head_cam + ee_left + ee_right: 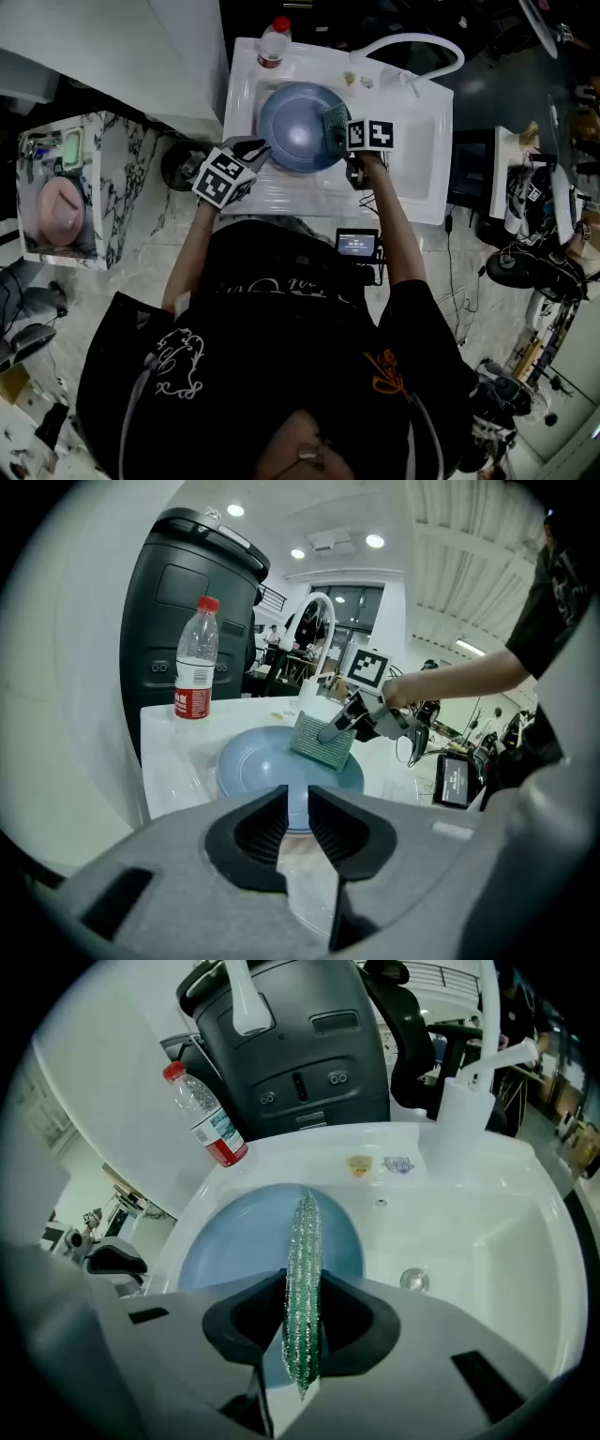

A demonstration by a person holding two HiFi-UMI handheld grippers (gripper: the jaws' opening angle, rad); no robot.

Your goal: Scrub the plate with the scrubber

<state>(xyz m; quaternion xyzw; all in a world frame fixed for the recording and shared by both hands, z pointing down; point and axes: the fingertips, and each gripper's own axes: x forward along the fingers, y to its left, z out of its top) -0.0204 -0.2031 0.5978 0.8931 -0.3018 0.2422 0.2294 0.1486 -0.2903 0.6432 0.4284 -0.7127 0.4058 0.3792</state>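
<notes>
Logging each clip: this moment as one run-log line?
left gripper: shut on blue plate rim | right gripper: shut on green scrubber | scrubber on plate, in white sink | water bottle at sink corner

A white sink (422, 159) carries everything. The blue plate (291, 131) lies flat in its left part. Behind the plate a red-capped bottle (273, 44) stands on the rim. To the plate's right rear, two small scraps (359, 1164) lie beside the faucet (457, 1110).
</notes>
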